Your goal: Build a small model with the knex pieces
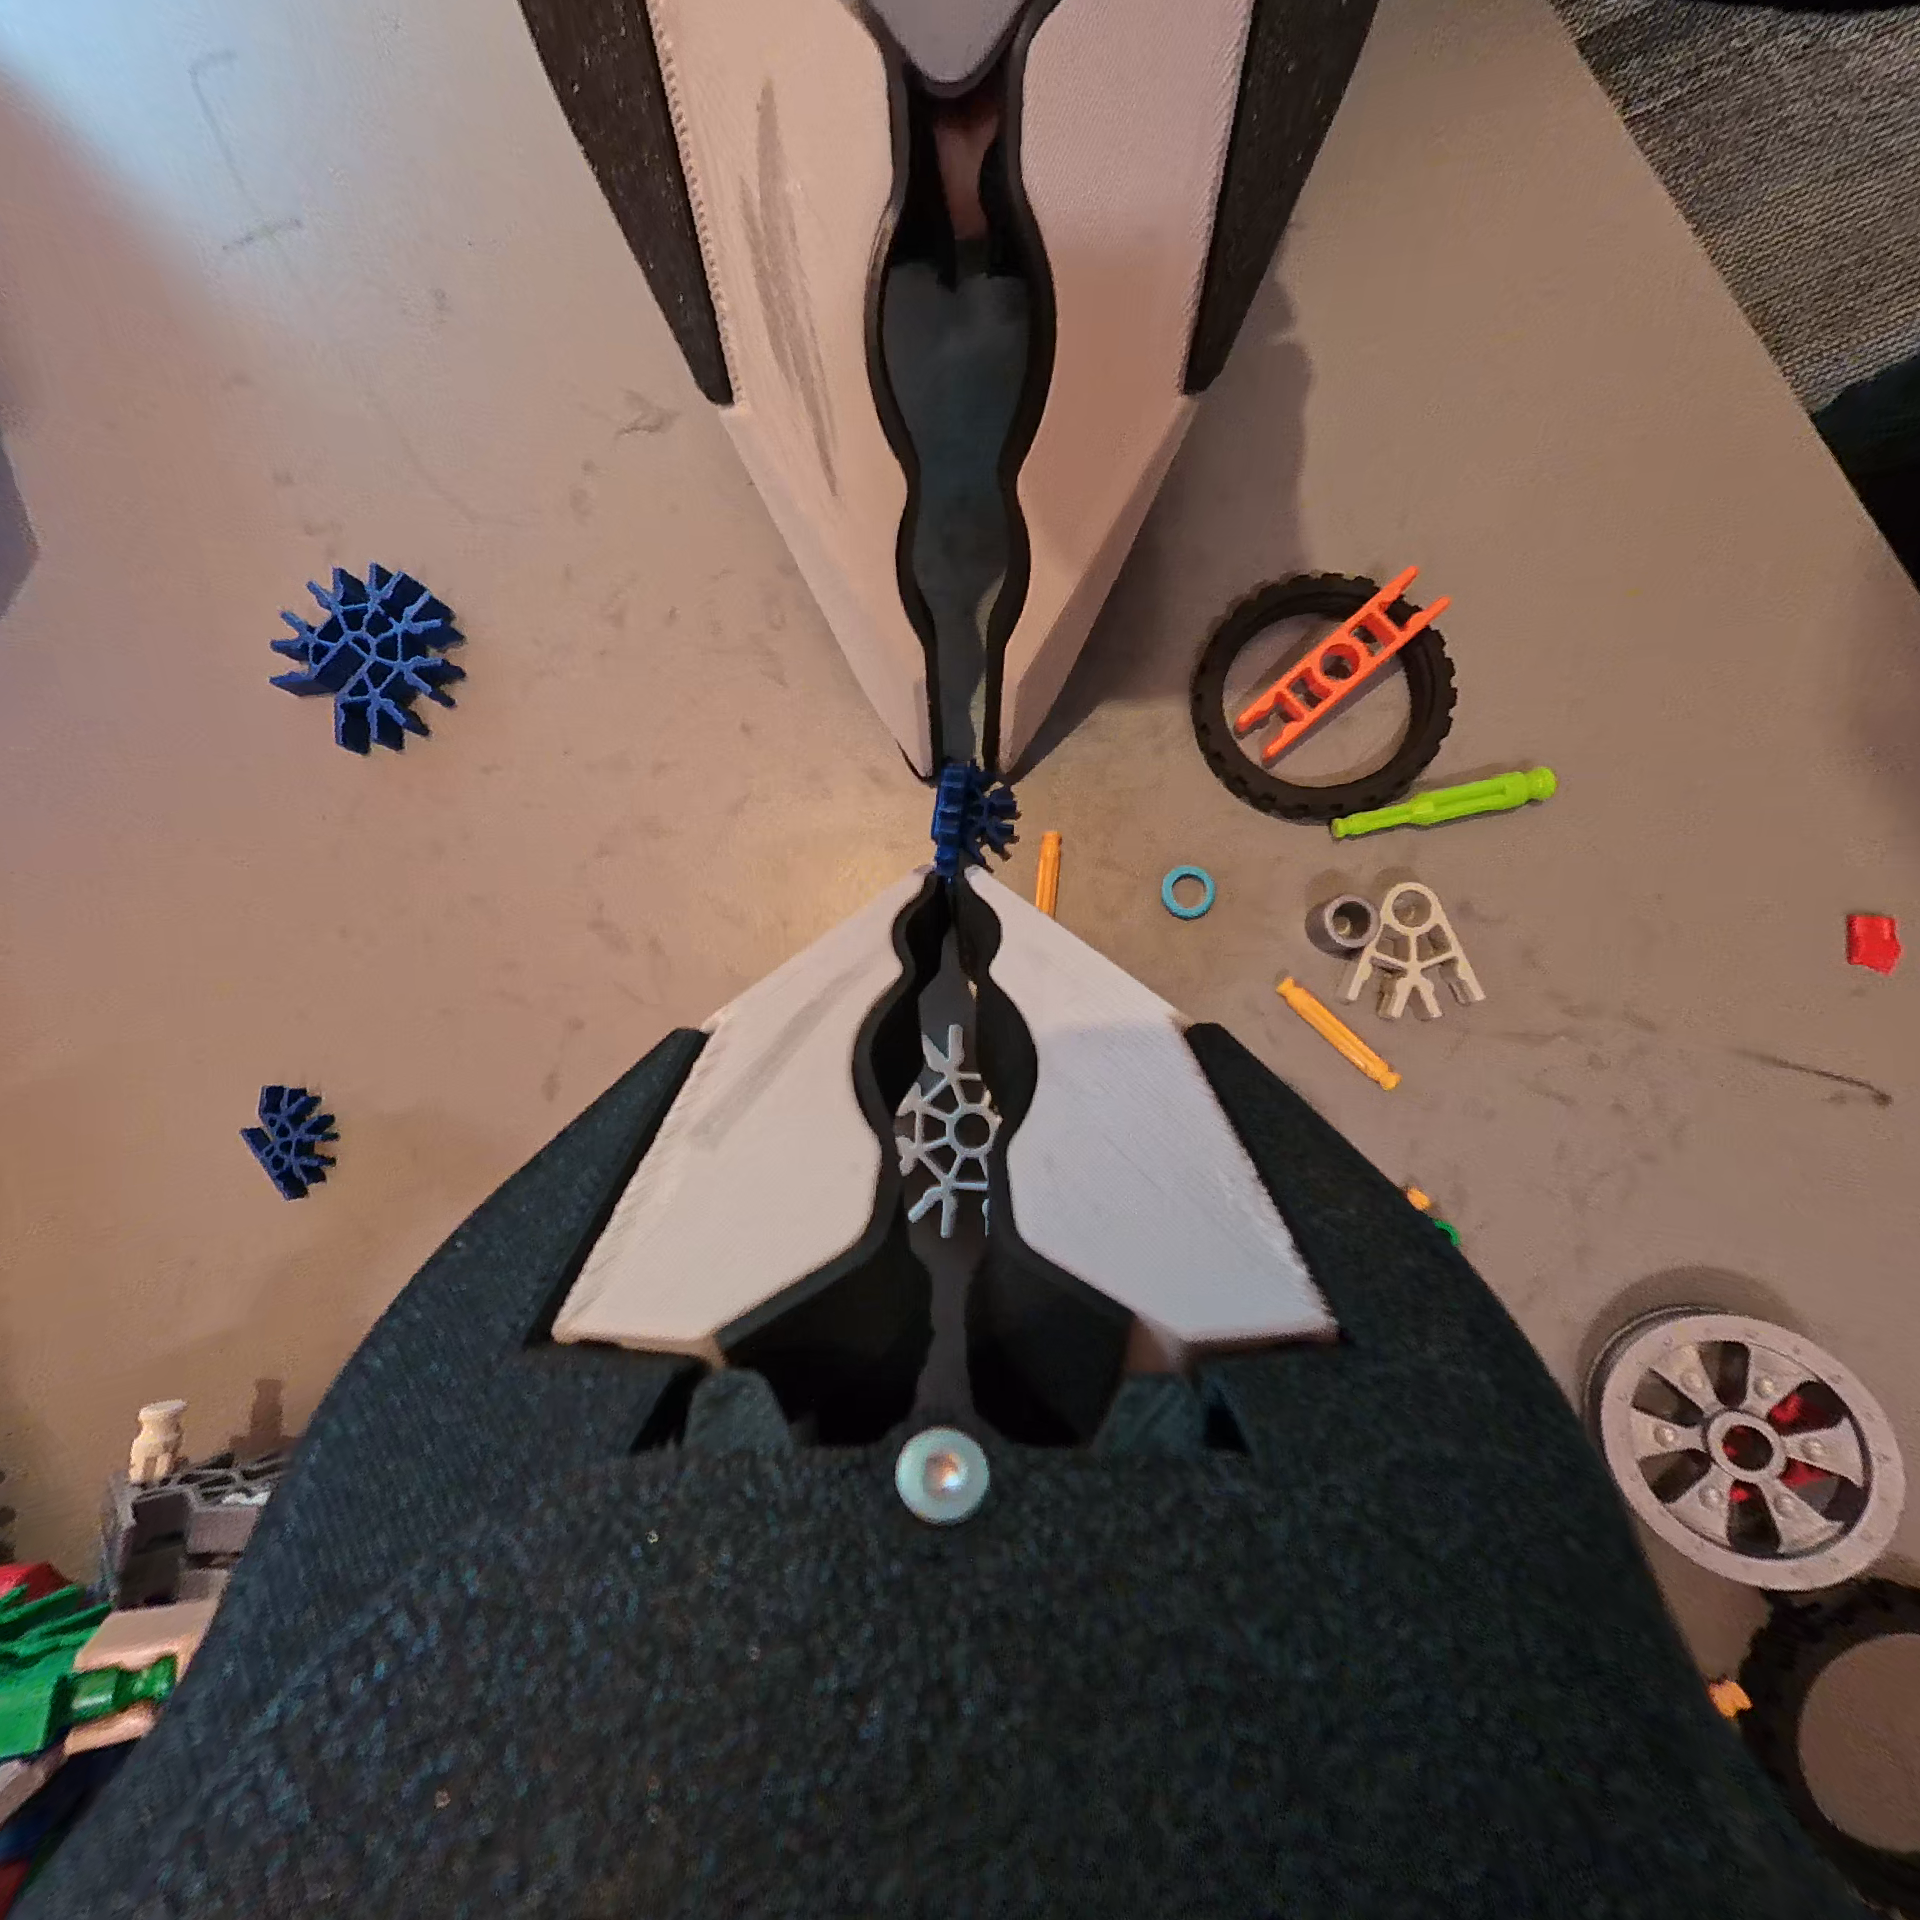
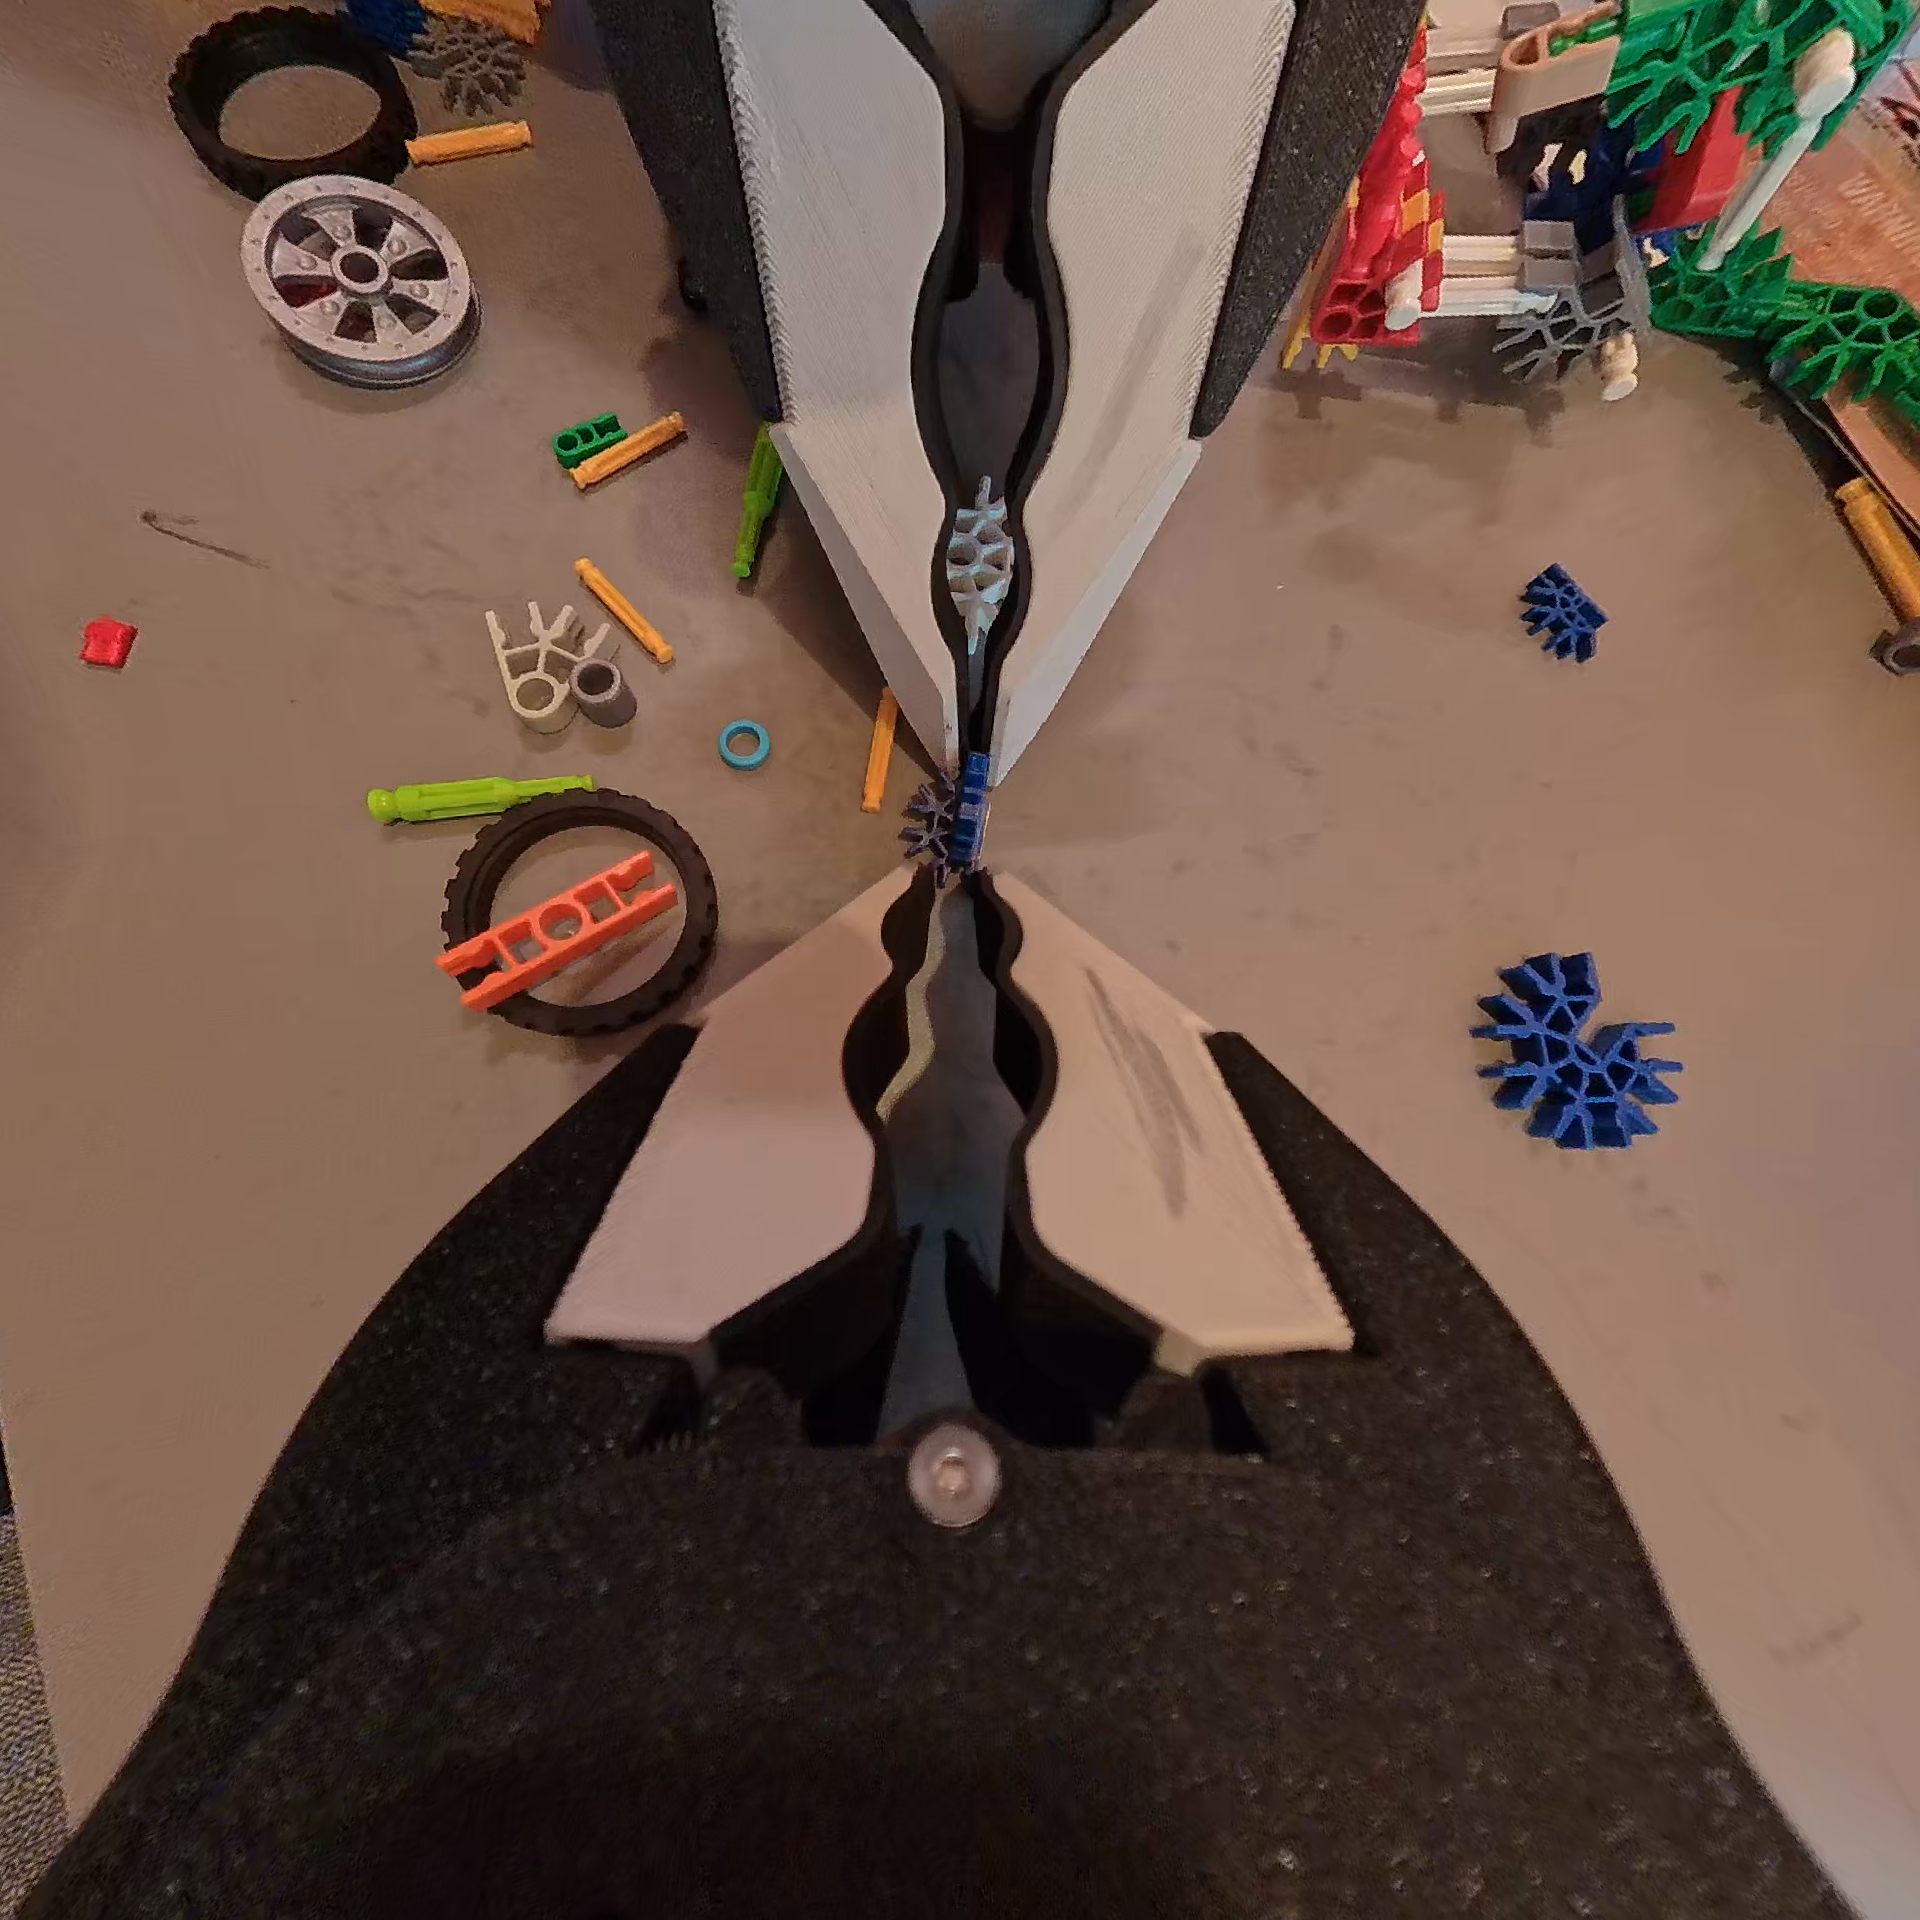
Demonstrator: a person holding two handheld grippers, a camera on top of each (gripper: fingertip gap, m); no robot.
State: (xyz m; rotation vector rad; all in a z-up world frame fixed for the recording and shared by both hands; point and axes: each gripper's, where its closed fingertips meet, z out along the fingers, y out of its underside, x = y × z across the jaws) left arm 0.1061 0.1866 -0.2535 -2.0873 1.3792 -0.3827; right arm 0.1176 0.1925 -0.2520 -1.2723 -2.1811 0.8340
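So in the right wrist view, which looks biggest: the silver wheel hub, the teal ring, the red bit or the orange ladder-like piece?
Largest to smallest, as they look:
1. Silver wheel hub and orange ladder-like piece, too close to rank
2. Red bit and teal ring, about alike

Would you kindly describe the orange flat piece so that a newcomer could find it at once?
Start from the grey table and find the black tyre lying beside the lime rod. The orange piece lies slanted across that tyre's opening, one end over the rim. It alone is orange, flat and ladder-like.
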